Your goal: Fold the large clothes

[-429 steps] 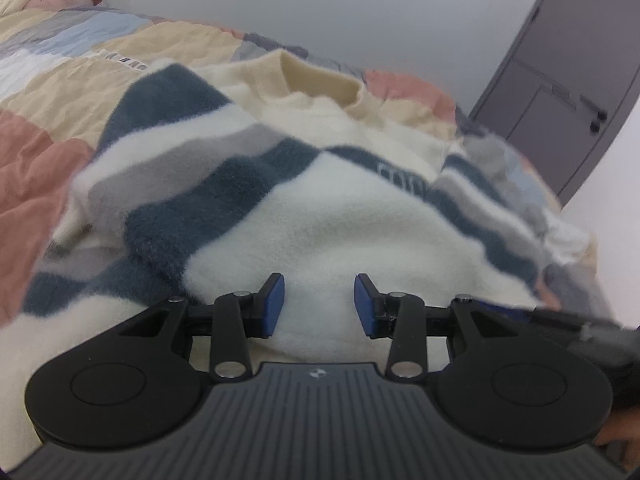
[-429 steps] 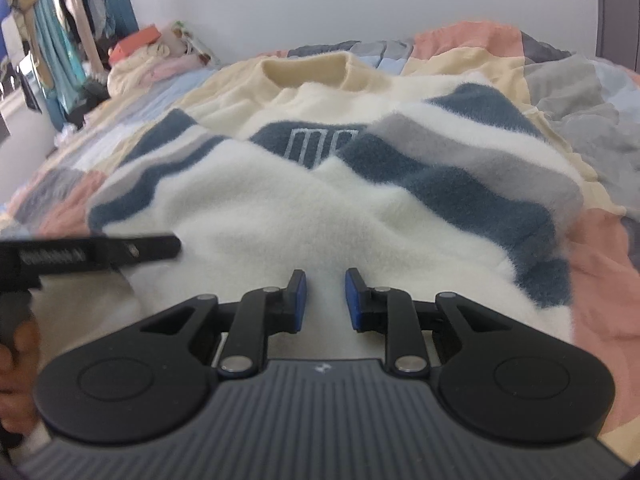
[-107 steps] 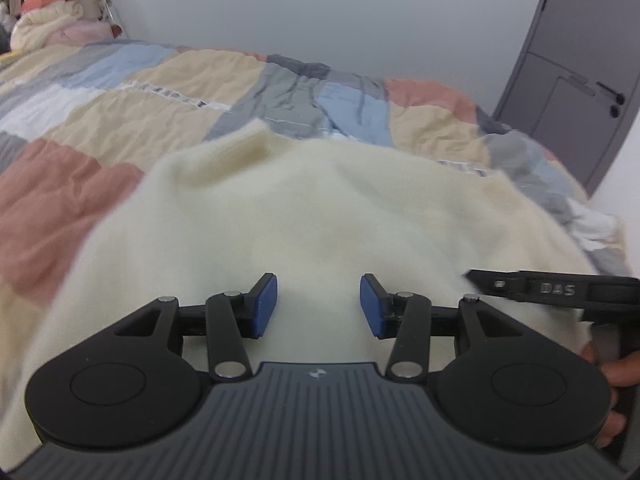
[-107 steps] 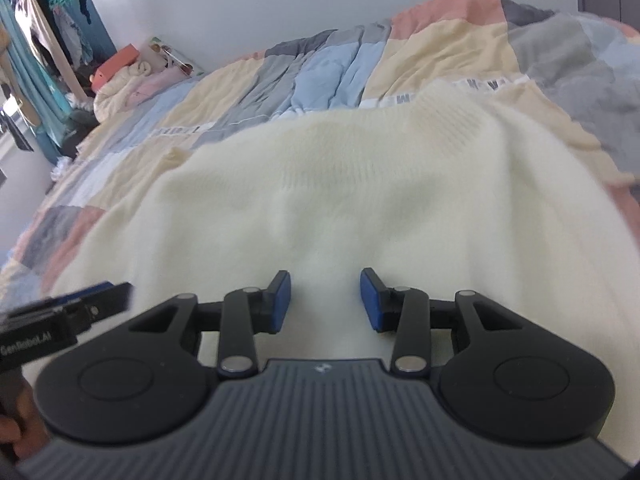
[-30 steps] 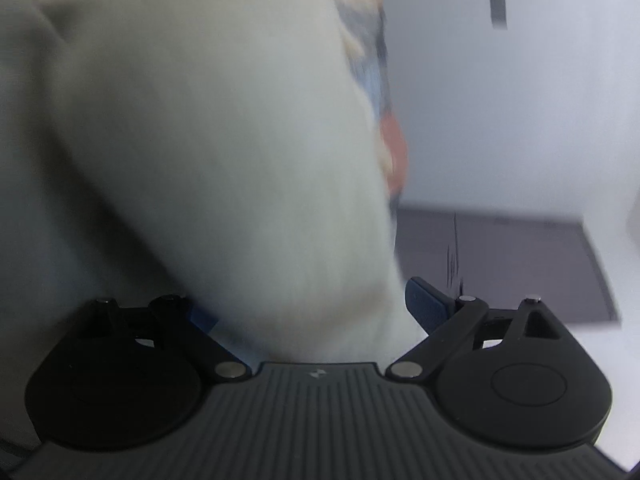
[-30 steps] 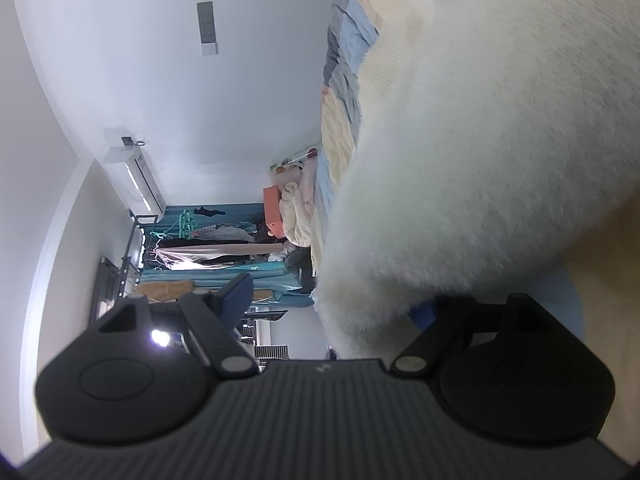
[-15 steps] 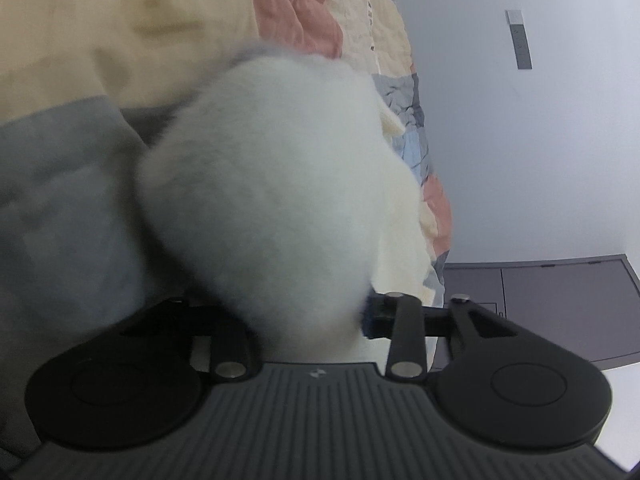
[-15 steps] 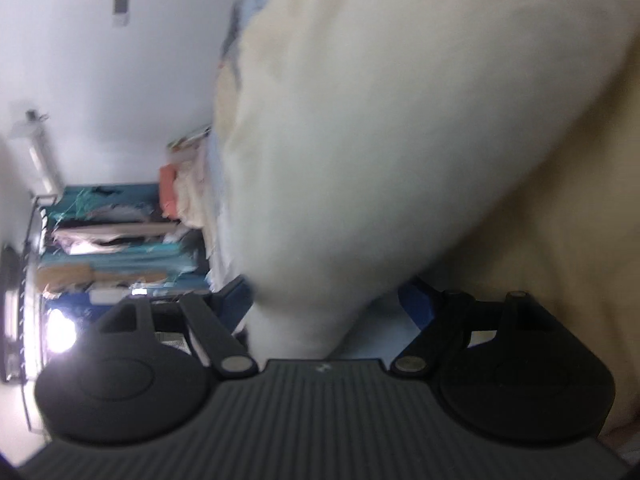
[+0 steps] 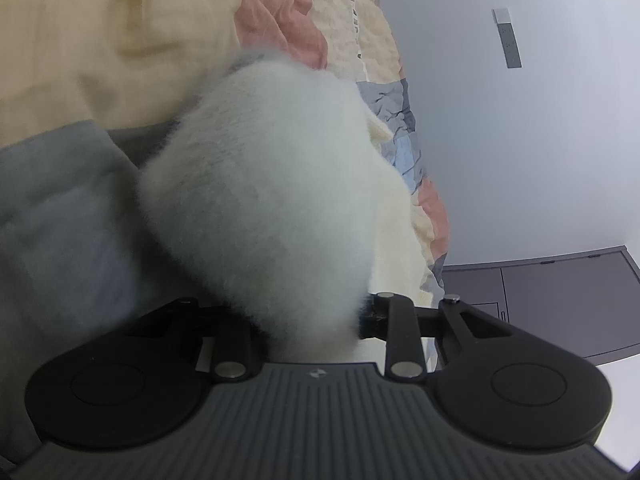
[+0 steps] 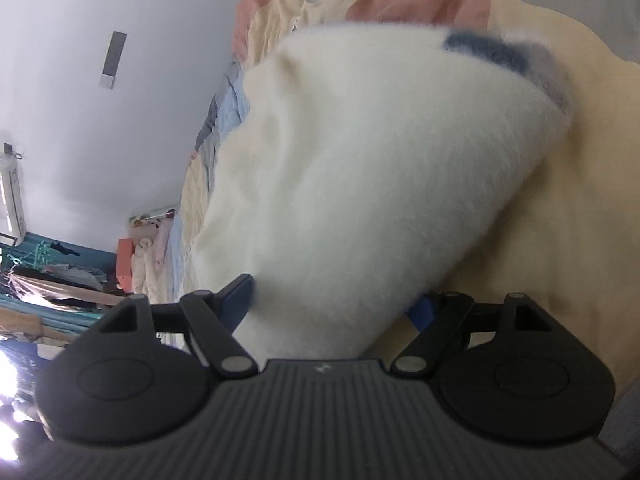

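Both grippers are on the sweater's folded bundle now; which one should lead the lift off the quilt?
Left, probably. The left gripper looks closed tight on the sweater, while the right gripper brackets a thicker wad with its fingers spread wide.

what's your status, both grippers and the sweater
Left gripper closed on a thick fold of the fluffy sweater. Right gripper set wider, sweater bunched between its fingers, grip unclear. Quilt beneath, nothing blocking.

A patchwork quilt [image 9: 120, 40] covers the bed. Beyond it stand a grey door [image 9: 560, 300] and a clothes rack [image 10: 40, 280].
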`<state>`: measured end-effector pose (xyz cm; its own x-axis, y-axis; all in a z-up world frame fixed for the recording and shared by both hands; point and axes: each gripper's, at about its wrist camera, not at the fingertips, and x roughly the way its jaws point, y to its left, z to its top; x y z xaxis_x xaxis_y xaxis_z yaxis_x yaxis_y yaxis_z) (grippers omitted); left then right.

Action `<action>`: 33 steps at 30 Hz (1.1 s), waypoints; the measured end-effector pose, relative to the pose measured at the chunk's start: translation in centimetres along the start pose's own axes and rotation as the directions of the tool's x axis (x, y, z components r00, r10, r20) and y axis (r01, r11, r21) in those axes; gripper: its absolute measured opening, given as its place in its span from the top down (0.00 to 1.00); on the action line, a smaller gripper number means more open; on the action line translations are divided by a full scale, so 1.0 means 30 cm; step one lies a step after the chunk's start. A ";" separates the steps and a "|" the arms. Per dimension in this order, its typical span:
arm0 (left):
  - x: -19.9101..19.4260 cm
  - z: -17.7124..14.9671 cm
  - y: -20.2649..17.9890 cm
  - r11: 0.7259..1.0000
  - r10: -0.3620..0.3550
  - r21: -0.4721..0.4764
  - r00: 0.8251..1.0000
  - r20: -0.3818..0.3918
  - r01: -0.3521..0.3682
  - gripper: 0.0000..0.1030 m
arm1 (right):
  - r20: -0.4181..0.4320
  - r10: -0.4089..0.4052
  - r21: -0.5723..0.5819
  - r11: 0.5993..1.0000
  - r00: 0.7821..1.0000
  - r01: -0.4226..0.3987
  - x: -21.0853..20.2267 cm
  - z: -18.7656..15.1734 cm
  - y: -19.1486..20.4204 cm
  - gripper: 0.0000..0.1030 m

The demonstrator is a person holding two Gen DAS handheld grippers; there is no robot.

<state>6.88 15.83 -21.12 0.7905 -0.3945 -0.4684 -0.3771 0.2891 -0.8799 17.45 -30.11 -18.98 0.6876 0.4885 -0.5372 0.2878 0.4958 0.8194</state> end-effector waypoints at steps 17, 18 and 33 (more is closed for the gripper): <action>-0.257 -0.058 -0.224 0.966 -0.068 0.255 0.992 0.108 0.038 0.72 | 0.067 0.159 -0.172 0.974 0.985 -0.145 -0.216 0.002 0.166 0.56; -0.287 -0.066 -0.241 0.962 -0.068 0.271 0.991 0.114 0.035 0.72 | 0.059 0.165 -0.177 0.972 0.985 -0.152 -0.227 0.004 0.191 0.56; -0.449 -0.168 -0.177 0.949 0.023 0.313 1.000 0.022 -0.028 0.65 | 0.025 0.153 -0.158 0.976 0.988 -0.147 -0.377 -0.067 0.119 0.52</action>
<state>-4.22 15.21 -10.55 0.7920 -0.3690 -0.4863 -0.2294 0.5584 -0.7972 9.35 -32.42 -10.37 0.7399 0.5407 -0.4003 0.0745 0.5254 0.8476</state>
